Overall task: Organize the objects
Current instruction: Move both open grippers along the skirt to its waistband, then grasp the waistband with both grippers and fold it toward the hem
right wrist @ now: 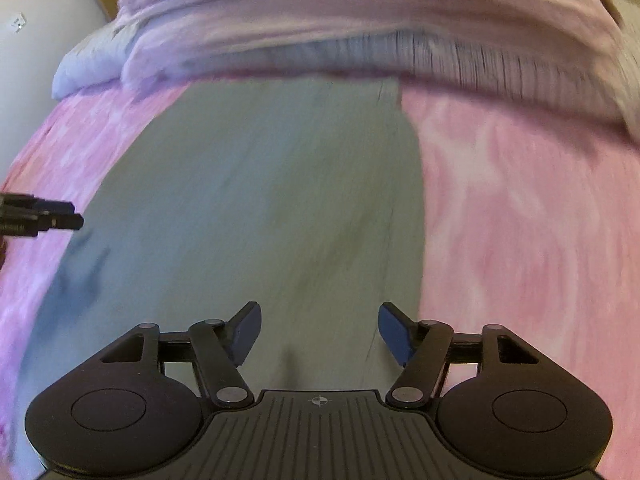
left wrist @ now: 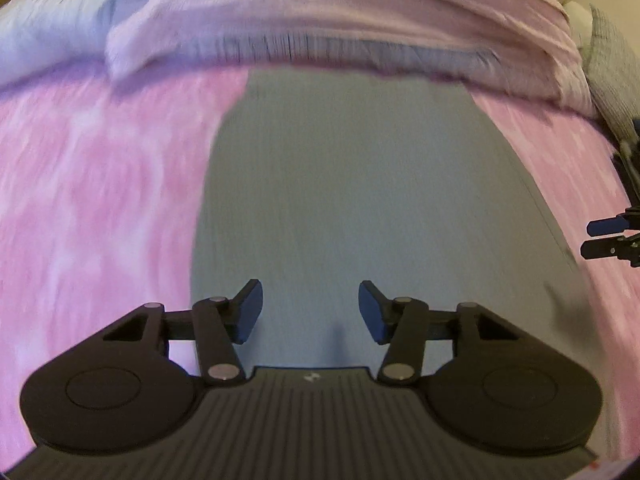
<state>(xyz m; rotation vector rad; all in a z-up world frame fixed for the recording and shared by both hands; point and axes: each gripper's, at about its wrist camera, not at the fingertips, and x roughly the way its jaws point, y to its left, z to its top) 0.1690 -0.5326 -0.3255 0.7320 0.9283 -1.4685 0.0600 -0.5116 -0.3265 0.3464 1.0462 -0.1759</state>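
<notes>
Grey-green cloth (left wrist: 360,184) lies flat on the pink bed sheet (left wrist: 92,200), its far edge tucked under the lilac blanket (left wrist: 320,20). Both claws hang over it with the pads apart and nothing between them — the left gripper (left wrist: 310,310) and the right gripper (right wrist: 320,330). Only the right wrist view shows a white wall (right wrist: 36,48) with a small plate (right wrist: 18,22) on it; only the left one shows a grey patterned pillow (left wrist: 612,64). No writing can be read — everything is blurred.
</notes>
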